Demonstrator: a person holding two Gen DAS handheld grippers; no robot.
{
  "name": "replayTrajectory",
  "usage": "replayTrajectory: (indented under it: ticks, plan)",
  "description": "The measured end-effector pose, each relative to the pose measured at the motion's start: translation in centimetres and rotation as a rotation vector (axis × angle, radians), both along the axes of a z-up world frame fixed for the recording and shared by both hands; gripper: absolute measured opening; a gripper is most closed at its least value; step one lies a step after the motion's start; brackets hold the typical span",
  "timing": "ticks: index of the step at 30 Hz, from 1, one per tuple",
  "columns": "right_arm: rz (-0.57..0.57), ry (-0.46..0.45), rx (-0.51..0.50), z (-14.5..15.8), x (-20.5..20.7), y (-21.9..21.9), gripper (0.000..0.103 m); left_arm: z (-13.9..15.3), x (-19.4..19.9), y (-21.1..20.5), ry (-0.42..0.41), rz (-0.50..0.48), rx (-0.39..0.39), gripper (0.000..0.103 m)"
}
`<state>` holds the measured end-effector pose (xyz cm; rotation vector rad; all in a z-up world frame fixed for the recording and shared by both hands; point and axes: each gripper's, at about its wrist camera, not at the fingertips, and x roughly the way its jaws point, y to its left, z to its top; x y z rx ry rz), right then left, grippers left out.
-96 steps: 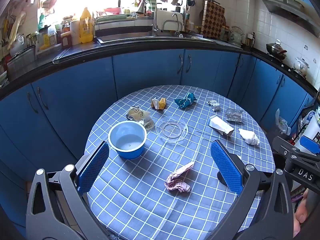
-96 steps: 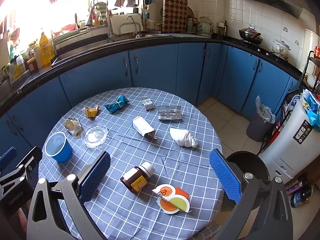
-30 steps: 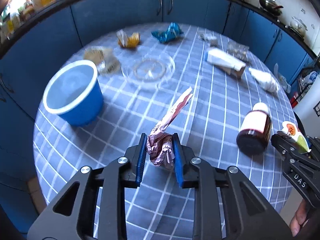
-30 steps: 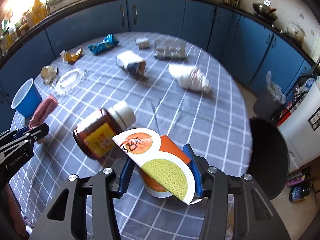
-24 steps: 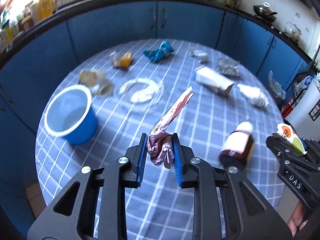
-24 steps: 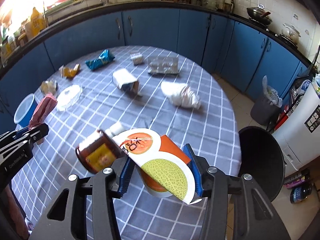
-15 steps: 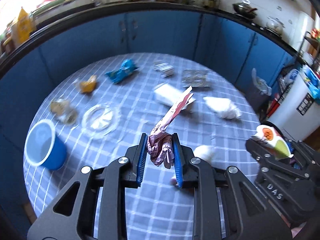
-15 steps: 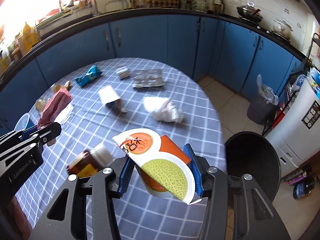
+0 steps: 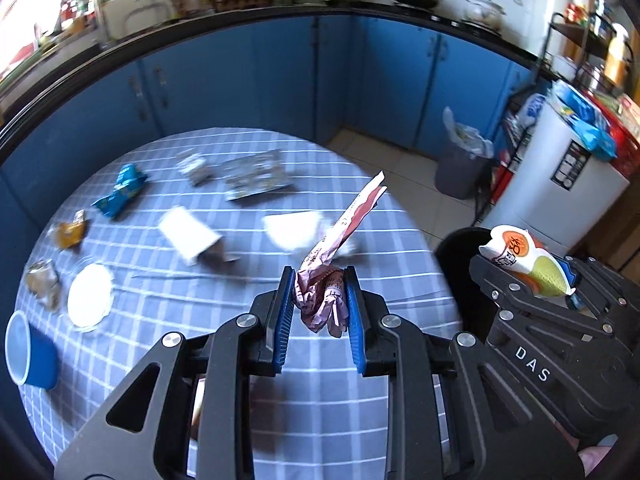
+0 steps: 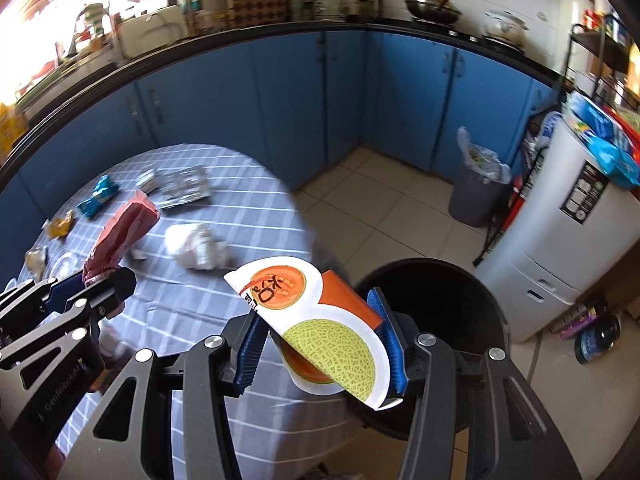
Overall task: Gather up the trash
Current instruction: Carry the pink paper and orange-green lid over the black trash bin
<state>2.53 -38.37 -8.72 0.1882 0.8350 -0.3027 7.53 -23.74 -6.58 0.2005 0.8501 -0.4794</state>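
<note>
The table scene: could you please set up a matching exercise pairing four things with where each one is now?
Things:
1. pink wrapper
2. melon cup
3. blue cup
4. black bin

Places:
A. on the floor beside the table
B. held in the right gripper
C. standing near the table's left edge
D. held in the left gripper

Pairs: 1-D, 2-B, 3-C, 4-A
</note>
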Motion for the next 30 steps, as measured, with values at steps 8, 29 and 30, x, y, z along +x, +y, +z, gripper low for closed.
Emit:
replayTrajectory:
  ticks: [8, 29, 30]
  plan:
    - [-0.063, -0.005, 0.01, -0.3, -1.3, -4.0, 0.049, 0.1, -1.1, -5.1, -0.006, -0.077, 0.013, 0.025]
    - [-0.175, -0.045, 0.022, -0.7, -3.5, -9.8, 0.074, 0.2, -0.7, -11.8, -0.017, -0.149, 0.022, 0.025]
    - [-0.174, -0.046, 0.021, -0.6, -3.5, -9.9, 0.075, 0.3, -0.8, -11.8, -0.02, -0.149, 0.017, 0.025]
